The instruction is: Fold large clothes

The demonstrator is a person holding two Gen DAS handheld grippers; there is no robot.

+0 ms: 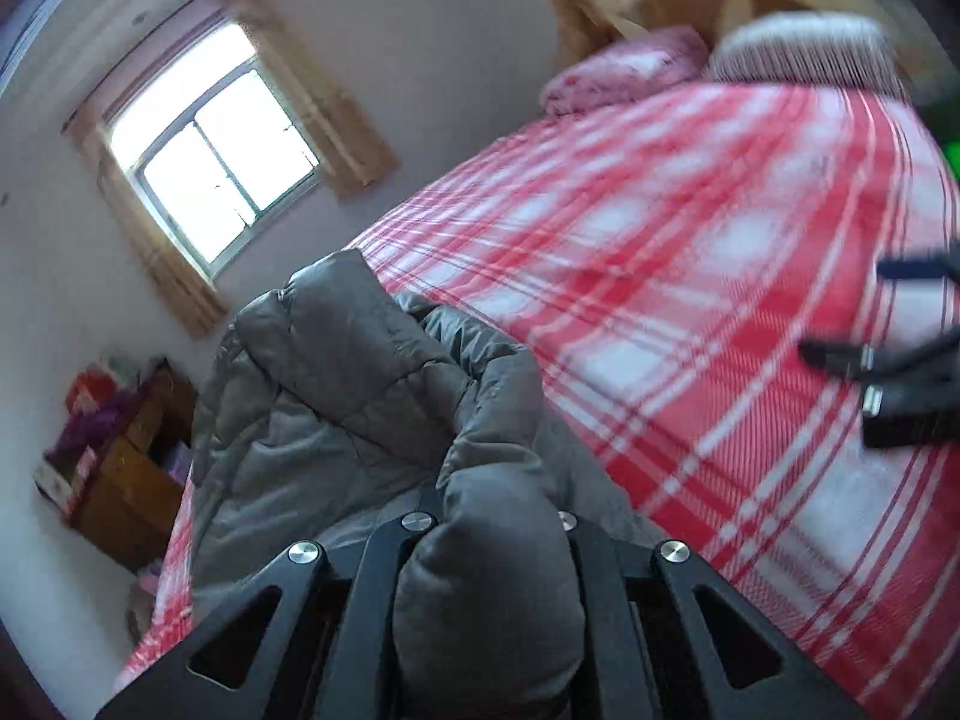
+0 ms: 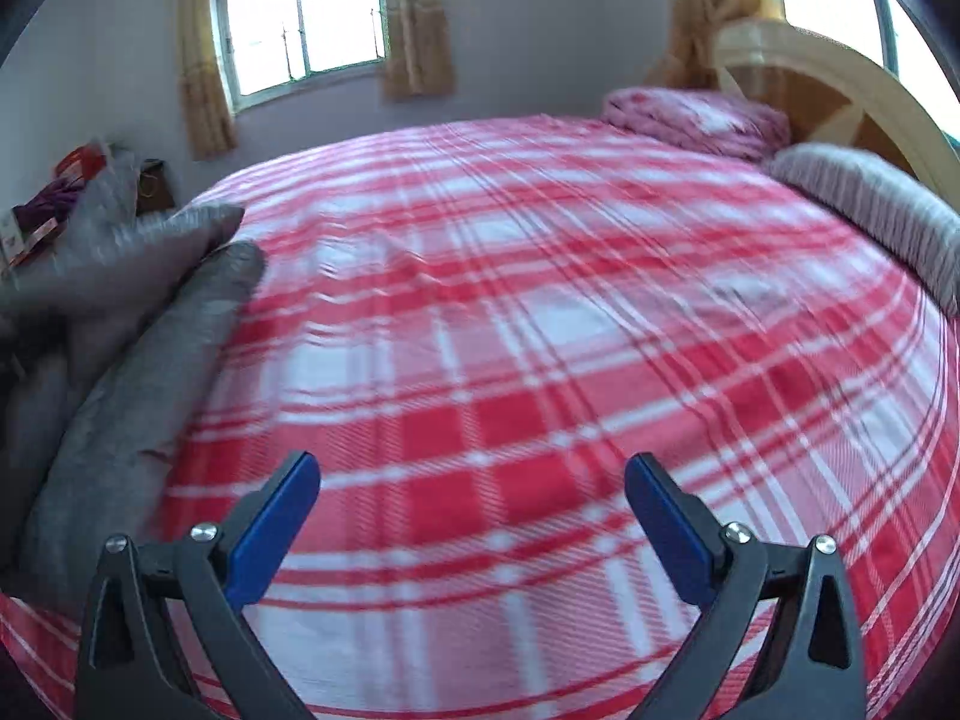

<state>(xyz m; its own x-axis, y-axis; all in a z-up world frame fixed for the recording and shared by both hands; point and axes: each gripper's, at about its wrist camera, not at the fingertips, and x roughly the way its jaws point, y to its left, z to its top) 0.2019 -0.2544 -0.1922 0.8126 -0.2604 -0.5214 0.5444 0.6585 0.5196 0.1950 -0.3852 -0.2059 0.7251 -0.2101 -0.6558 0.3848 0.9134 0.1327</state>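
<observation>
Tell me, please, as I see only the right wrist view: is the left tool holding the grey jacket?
Observer: Yes. The left tool is shut on a puffy fold of the grey jacket.
Operator: Is my right tool near that fold?
Observer: No. In the left wrist view it sits open at the far right edge, over the plaid sheet, apart from the jacket.

Grey quilted jacket point(image 1: 336, 396), red-and-white plaid bedsheet point(image 2: 510, 330), pink floral pillow point(image 2: 696, 120), blue-padded black tongs point(image 2: 474, 510).
</observation>
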